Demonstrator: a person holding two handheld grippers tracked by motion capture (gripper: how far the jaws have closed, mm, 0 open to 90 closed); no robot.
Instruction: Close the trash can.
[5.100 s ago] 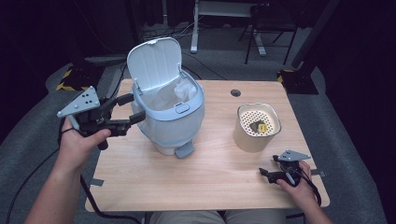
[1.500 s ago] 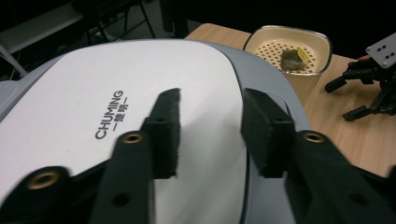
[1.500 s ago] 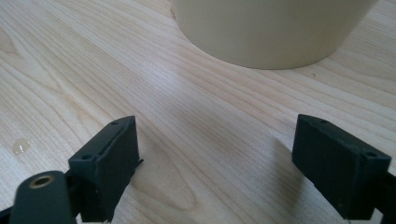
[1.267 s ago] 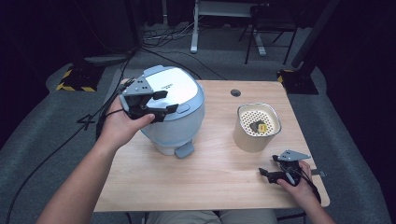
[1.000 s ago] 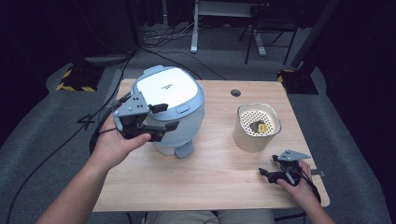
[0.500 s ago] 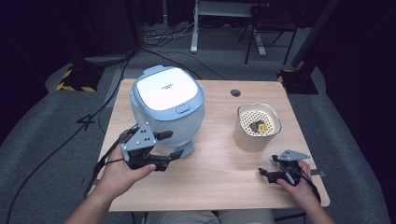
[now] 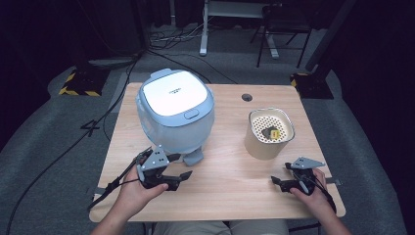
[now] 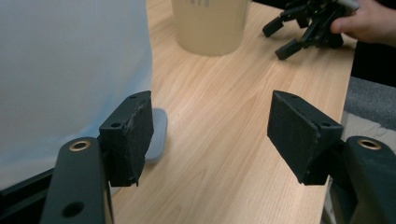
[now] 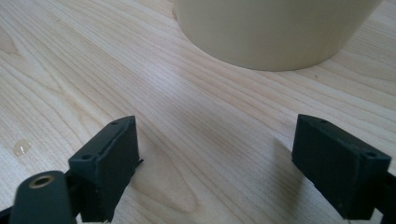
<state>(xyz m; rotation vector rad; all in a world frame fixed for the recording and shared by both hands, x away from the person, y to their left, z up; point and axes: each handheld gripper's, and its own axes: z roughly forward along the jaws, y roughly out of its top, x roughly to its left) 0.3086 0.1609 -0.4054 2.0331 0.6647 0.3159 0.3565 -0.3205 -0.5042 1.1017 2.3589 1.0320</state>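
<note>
Both grippers low at the near table edge, rice cooker lid down.

High view: rice cooker (image 7: 175, 113) stands far-left on the table (image 7: 230, 186), beige perforated pot (image 7: 269, 132) to its right. Left gripper (image 7: 182, 177) rests just near of the cooker; right gripper (image 7: 280, 175) sits near-right. Left gripper view: jaws wide apart, having just been opening, nothing between them, the cooker's wall (image 8: 70, 70) at left. Right gripper view: jaws apart, empty, beige pot (image 9: 275, 28) beyond.
</note>
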